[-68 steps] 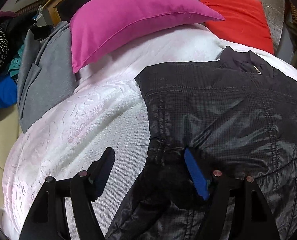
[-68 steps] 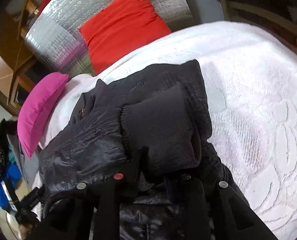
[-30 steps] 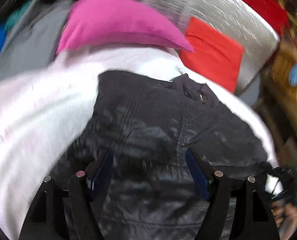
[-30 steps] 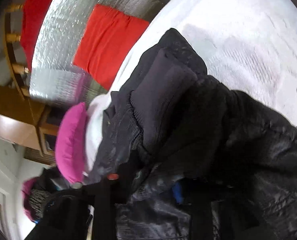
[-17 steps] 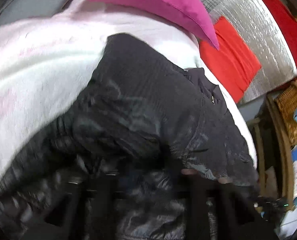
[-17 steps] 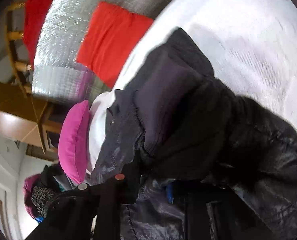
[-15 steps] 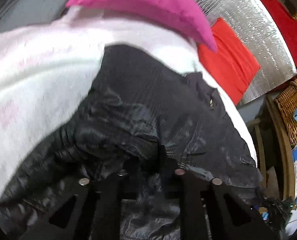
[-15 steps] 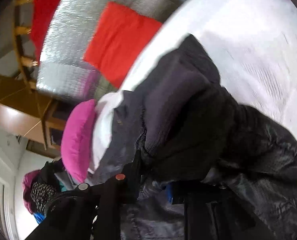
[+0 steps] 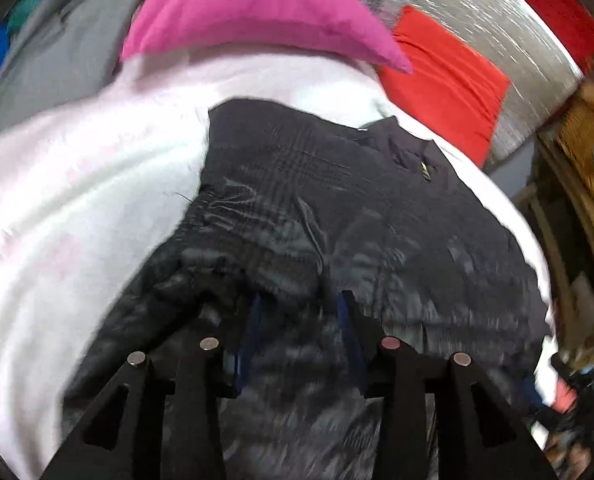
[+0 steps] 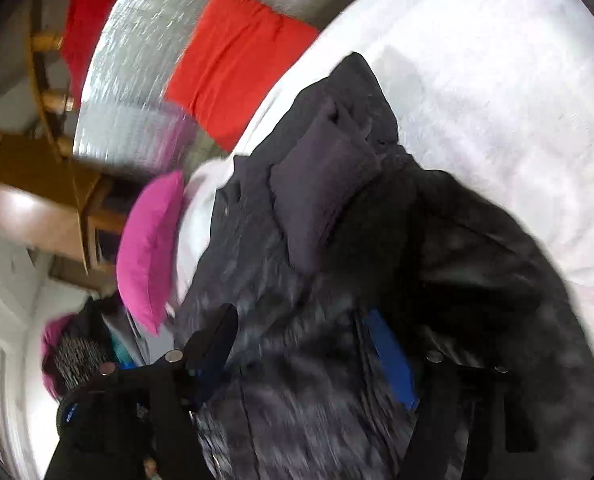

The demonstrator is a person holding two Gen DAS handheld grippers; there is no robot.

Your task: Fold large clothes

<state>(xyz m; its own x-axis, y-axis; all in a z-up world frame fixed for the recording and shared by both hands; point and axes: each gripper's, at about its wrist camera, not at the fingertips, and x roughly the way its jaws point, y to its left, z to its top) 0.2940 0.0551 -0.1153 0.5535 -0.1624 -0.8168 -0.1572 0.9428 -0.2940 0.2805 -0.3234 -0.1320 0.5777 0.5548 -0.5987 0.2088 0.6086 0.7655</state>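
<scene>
My left claw [image 9: 301, 308] and right claw [image 10: 301, 332] are both opening over the black jacket [image 9: 337, 208], low in each frame, to let its folded hem settle on the bed [image 9: 77, 184]

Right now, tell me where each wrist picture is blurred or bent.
Left wrist view: motion blur smears the black jacket near the opening left tongs, and the silver padding streaks; the fisheye bows the white bedspread. Right wrist view: jacket blurred around the opening right tongs, pink pillow soft-edged.
</scene>
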